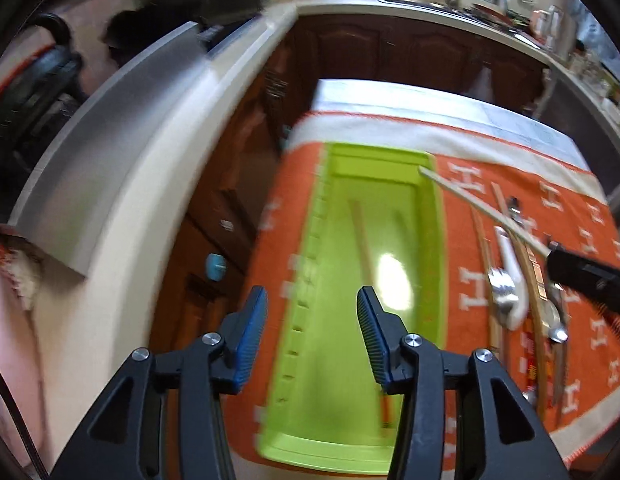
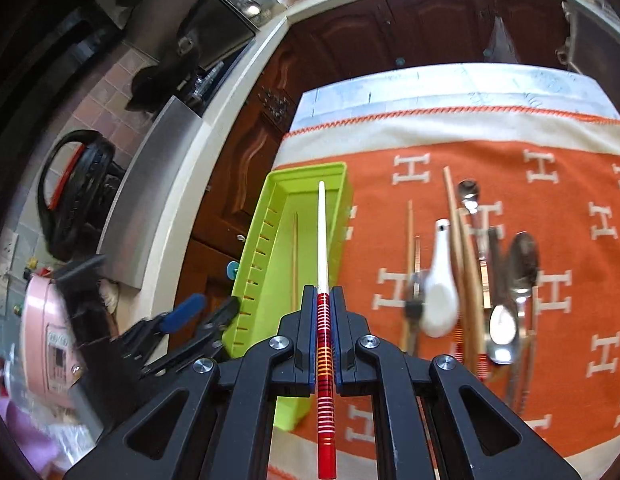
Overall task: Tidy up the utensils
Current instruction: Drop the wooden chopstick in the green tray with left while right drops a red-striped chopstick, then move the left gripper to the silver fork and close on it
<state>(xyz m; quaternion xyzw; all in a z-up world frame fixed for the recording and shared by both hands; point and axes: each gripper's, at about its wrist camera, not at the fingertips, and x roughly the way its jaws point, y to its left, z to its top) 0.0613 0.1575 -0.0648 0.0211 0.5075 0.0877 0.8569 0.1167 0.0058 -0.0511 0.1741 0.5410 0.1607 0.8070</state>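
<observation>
The lime-green plastic tray (image 1: 374,184) held few pieces; most utensils (image 2: 470,280) lay outside. The right gripper (image 2: 323,296) clamped a red-striped white chopstick (image 2: 321,232); the left gripper (image 1: 312,308) gaped empty.

We see a lime-green tray (image 2: 278,240) lying on an orange blanket (image 2: 510,160) patterned with cream H letters, edged by a cream band with orange stitching. In the lower centre of the right wrist view, a chopstick (image 2: 321,240) is white along its far length, then red with thin white and orange rings. A glossy white ceramic spoon (image 2: 440,292) lies among silver metal spoons (image 2: 506,320) and tan wooden chopsticks (image 2: 454,216). The left gripper (image 1: 312,304) is black with blue pads on its fingers (image 1: 252,332). Cabinets (image 2: 390,32) behind are dark brown.
</observation>
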